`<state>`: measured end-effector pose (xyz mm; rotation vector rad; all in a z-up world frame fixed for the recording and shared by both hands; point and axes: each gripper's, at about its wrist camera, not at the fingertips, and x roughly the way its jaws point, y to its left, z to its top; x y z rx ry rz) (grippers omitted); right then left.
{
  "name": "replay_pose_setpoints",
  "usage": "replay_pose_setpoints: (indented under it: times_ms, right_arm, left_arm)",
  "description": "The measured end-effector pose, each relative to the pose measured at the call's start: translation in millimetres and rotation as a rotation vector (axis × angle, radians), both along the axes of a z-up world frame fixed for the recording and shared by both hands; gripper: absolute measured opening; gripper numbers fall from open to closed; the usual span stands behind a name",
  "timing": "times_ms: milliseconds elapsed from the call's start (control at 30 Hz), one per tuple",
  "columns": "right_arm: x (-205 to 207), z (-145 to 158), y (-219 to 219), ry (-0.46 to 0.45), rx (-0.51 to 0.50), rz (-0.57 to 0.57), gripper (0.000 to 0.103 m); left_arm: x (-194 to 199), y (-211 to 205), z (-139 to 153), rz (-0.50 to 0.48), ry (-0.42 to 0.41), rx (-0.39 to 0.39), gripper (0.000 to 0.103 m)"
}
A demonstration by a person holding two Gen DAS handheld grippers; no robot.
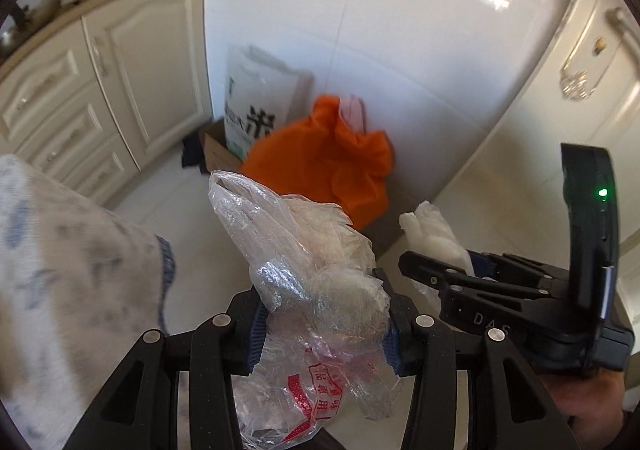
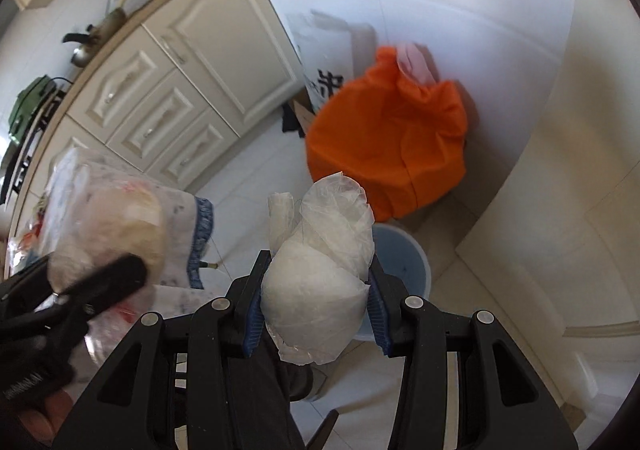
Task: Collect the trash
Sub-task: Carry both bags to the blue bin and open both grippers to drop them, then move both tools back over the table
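Clear bag (image 1: 316, 290) stands lengthwise, seemingly upright, between jaws.

Bright daylight, window glare, fisheye-warped, blurred edges.

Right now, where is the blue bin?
In the right wrist view, the blue bin sits on the floor just behind the white wad, in front of the orange bag.

Pale tiled floor (image 2: 256, 186) under orange bag (image 2: 388, 138), blue bin (image 2: 404, 262).
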<state>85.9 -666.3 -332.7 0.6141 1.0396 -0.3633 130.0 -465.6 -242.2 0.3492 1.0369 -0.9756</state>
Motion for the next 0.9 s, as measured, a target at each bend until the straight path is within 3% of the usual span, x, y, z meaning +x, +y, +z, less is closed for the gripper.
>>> replay_pose_setpoints:
  times_ms: [133,200,233,267,333,400,700,900]
  right_arm:
    - [1.1,-19.5,-12.8,0.035,0.019,-0.033,0.049]
    - [-1.5,-26.0,-19.1,0.04,0.036,-0.059,0.061]
    - [-3.7,-28.2,-22.6,0.046,0.036,-0.078,0.074]
    - [-6.3,-29.3,-25.4,0.044,0.037,-0.09,0.081]
    - [-10.1,-30.3,-29.4,0.039,0.05,-0.109,0.087]
    - [-13.5,-29.3,-31.1,0.037,0.049,-0.126,0.101]
    - [-25.5,6.6,-20.3,-0.014,0.013,-0.168,0.103]
    - [-20.3,57.1,11.4,-0.089,-0.035,-0.123,0.103]
  left_arm:
    - [23.2,-44.3,-28.2,-0.007,0.024,0.074,0.049]
    - [37.9,-64.6,-33.9,-0.013,0.034,0.103,0.058]
    - [42.7,-69.0,-31.8,-0.009,0.026,0.109,0.065]
    - [43.8,-72.6,-30.0,-0.004,0.005,0.107,0.072]
    - [44.2,-76.7,-21.0,0.002,-0.024,0.097,0.084]
    - [38.5,-66.3,-18.1,0.013,-0.054,0.093,0.092]
    - [4.0,-10.2,46.8,0.047,-0.161,0.0,0.097]
    - [-12.2,48.3,89.8,0.093,-0.246,-0.094,0.102]
